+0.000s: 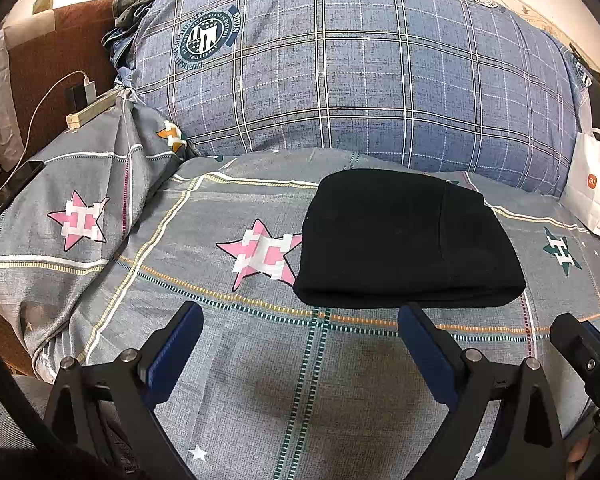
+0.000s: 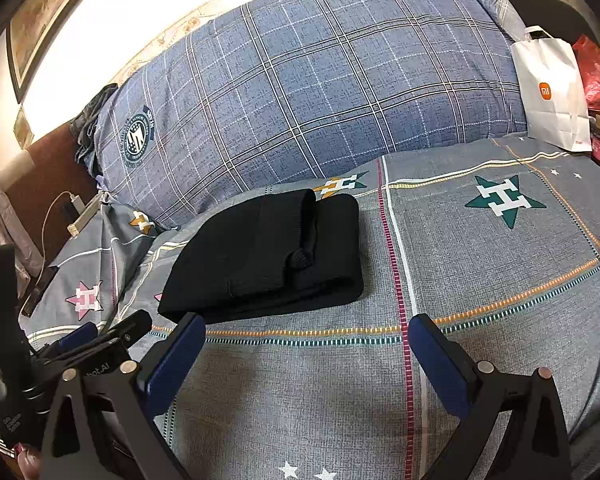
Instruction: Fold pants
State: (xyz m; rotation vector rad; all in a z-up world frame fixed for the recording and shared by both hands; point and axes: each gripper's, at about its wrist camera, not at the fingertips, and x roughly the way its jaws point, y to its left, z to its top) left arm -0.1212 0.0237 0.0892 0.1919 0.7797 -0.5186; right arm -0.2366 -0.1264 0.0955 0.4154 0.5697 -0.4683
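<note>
From my remote station I note the black pants (image 1: 408,240) lying folded into a compact rectangle on the grey star-print bedsheet (image 1: 260,380), at roughly one o'clock from the left gripper (image 1: 300,316) and eleven o'clock from the right gripper (image 2: 306,326). Both grippers stand with fingers spread wide, holding nothing, and rest clear of the cloth just short of its near edge. A large blue plaid pillow (image 1: 360,60) sits at twelve o'clock beyond the pants. A white paper bag (image 2: 552,92) stands at two o'clock in the right wrist view. A phone (image 1: 8,196) lies at nine o'clock, cable attached.
</note>
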